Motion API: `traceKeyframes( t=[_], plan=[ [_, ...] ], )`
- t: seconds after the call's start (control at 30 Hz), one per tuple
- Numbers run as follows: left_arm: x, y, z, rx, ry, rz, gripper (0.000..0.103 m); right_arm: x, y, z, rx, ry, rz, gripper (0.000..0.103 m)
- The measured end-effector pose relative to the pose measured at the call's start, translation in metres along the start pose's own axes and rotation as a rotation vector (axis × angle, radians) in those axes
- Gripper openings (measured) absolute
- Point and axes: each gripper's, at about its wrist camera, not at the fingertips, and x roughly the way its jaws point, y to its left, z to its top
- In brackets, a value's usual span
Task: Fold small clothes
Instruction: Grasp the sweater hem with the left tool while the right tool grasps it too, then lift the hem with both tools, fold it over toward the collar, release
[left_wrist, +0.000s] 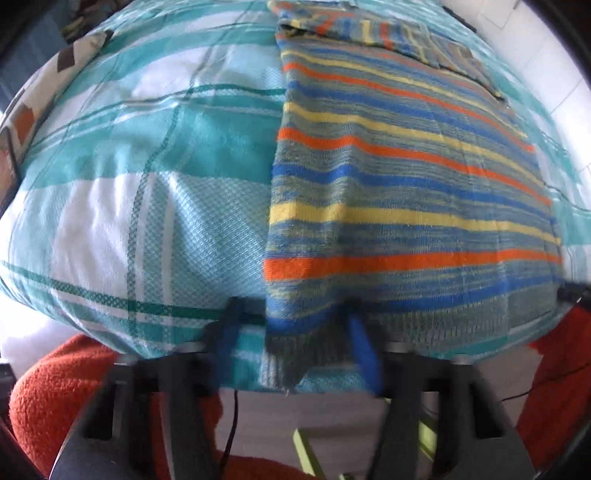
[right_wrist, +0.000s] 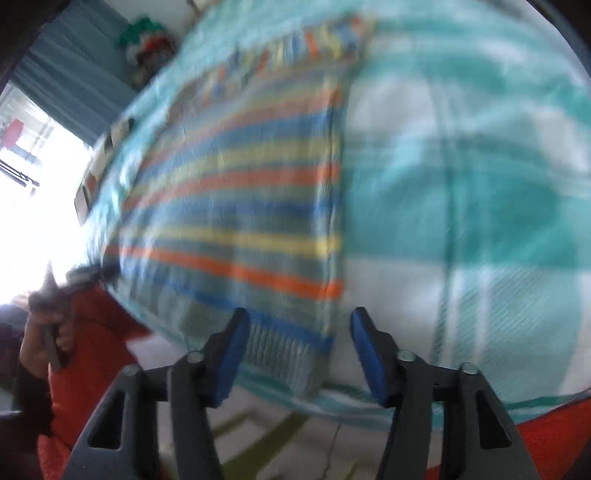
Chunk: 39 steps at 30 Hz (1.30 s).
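Note:
A small striped garment (left_wrist: 399, 177), grey-green with blue, yellow and orange bands, lies flat on a teal and white plaid cloth (left_wrist: 147, 177). My left gripper (left_wrist: 291, 332) is open at the garment's near left corner, the hem lying between its blue-padded fingers (left_wrist: 364, 347). In the right wrist view, which is blurred, the same garment (right_wrist: 240, 221) lies left of centre. My right gripper (right_wrist: 299, 350) is open at the garment's near right corner, with the ribbed hem (right_wrist: 280, 354) between its fingers (right_wrist: 231, 354).
The plaid cloth (right_wrist: 461, 184) covers a padded surface whose near edge drops off below the grippers. Orange fleece (left_wrist: 55, 398) shows at the lower left and right. A patterned cushion (left_wrist: 55, 74) lies at the far left. A bright window (right_wrist: 33, 177) is at the left.

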Motion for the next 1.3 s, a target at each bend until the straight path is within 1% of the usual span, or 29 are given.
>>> traceKeyframes(
  t=[0.03, 0.07, 0.13, 0.17, 0.23, 0.27, 0.33, 0.37, 0.4, 0.47, 0.53, 0.6, 0.63, 0.7, 0.77, 0.83, 0.87, 0.9, 0.93, 0.97, 1.0, 1.03, 1.07, 1.1, 1.13, 1.17, 1.2, 1.23, 1.3],
  plan=[
    [0.001, 0.002, 0.000, -0.010, 0.021, -0.033, 0.005, 0.007, 0.001, -0.002, 0.002, 0.049, 0.007, 0.012],
    [0.001, 0.003, 0.000, -0.015, 0.024, -0.044, 0.004, 0.007, 0.001, -0.003, 0.002, 0.048, 0.013, 0.005],
    [-0.002, 0.007, 0.001, -0.038, 0.023, -0.090, 0.003, -0.003, -0.004, -0.002, 0.038, 0.011, 0.061, 0.005],
    [-0.006, 0.012, 0.006, -0.065, 0.016, -0.135, 0.003, -0.010, -0.007, 0.000, 0.057, -0.029, 0.085, 0.005],
    [-0.017, 0.025, 0.021, -0.131, -0.016, -0.252, 0.003, -0.031, -0.015, 0.011, 0.107, -0.127, 0.152, 0.005],
    [-0.023, 0.030, 0.036, -0.158, -0.044, -0.306, 0.003, -0.044, -0.019, 0.019, 0.137, -0.190, 0.203, 0.005],
    [-0.029, 0.036, 0.072, -0.190, -0.084, -0.361, 0.003, -0.061, -0.021, 0.039, 0.151, -0.287, 0.246, 0.005],
    [-0.029, 0.037, 0.091, -0.200, -0.099, -0.373, 0.003, -0.067, -0.021, 0.055, 0.145, -0.335, 0.246, 0.005],
    [-0.027, 0.038, 0.119, -0.204, -0.117, -0.382, 0.003, -0.071, -0.021, 0.072, 0.139, -0.375, 0.234, 0.005],
    [-0.019, 0.039, 0.174, -0.204, -0.142, -0.364, 0.003, -0.071, -0.024, 0.110, 0.142, -0.433, 0.206, 0.005],
    [-0.002, 0.040, 0.232, -0.214, -0.151, -0.351, 0.003, -0.066, -0.030, 0.152, 0.170, -0.479, 0.188, 0.005],
    [0.013, 0.037, 0.280, -0.228, -0.142, -0.351, 0.003, -0.054, -0.034, 0.197, 0.197, -0.499, 0.168, 0.005],
    [0.022, 0.035, 0.298, -0.232, -0.133, -0.346, 0.003, -0.050, -0.039, 0.218, 0.217, -0.505, 0.162, 0.005],
    [0.035, 0.032, 0.330, -0.235, -0.120, -0.339, 0.003, -0.038, -0.051, 0.256, 0.256, -0.491, 0.158, 0.005],
    [0.039, 0.030, 0.347, -0.227, -0.096, -0.343, 0.004, -0.027, -0.063, 0.288, 0.288, -0.466, 0.159, 0.005],
    [0.051, 0.026, 0.367, -0.211, -0.072, -0.322, 0.005, -0.012, -0.074, 0.318, 0.318, -0.423, 0.165, 0.005],
    [0.051, 0.029, 0.369, -0.218, -0.070, -0.319, 0.005, -0.006, -0.080, 0.328, 0.330, -0.411, 0.164, 0.005],
    [0.057, 0.035, 0.381, -0.248, -0.071, -0.325, 0.007, 0.000, -0.084, 0.339, 0.334, -0.397, 0.166, 0.005],
    [0.062, 0.041, 0.391, -0.288, -0.076, -0.334, 0.009, 0.008, -0.088, 0.351, 0.337, -0.376, 0.179, 0.006],
    [0.066, 0.049, 0.401, -0.338, -0.083, -0.343, 0.015, 0.015, -0.094, 0.363, 0.345, -0.354, 0.206, 0.009],
    [0.069, 0.058, 0.410, -0.392, -0.094, -0.334, 0.034, 0.021, -0.103, 0.371, 0.367, -0.351, 0.229, 0.011],
    [0.067, 0.067, 0.416, -0.448, -0.125, -0.323, 0.046, 0.021, -0.111, 0.375, 0.403, -0.372, 0.246, 0.017],
    [0.063, 0.074, 0.420, -0.484, -0.160, -0.315, 0.063, 0.017, -0.122, 0.377, 0.458, -0.423, 0.266, 0.026],
    [0.054, 0.083, 0.419, -0.514, -0.220, -0.302, 0.066, 0.012, -0.131, 0.377, 0.499, -0.473, 0.282, 0.041],
    [0.046, 0.087, 0.417, -0.518, -0.250, -0.286, 0.066, 0.003, -0.137, 0.374, 0.532, -0.530, 0.290, 0.042],
    [0.038, 0.090, 0.413, -0.502, -0.278, -0.277, 0.066, -0.006, -0.139, 0.369, 0.534, -0.568, 0.289, 0.042],
    [0.031, 0.089, 0.406, -0.471, -0.304, -0.270, 0.066, -0.018, -0.137, 0.364, 0.502, -0.601, 0.265, 0.042],
    [0.024, 0.086, 0.398, -0.435, -0.326, -0.257, 0.066, -0.027, -0.131, 0.361, 0.454, -0.613, 0.228, 0.042],
    [0.013, 0.075, 0.376, -0.348, -0.353, -0.248, 0.066, -0.040, -0.110, 0.354, 0.300, -0.608, 0.130, 0.042]
  ],
)
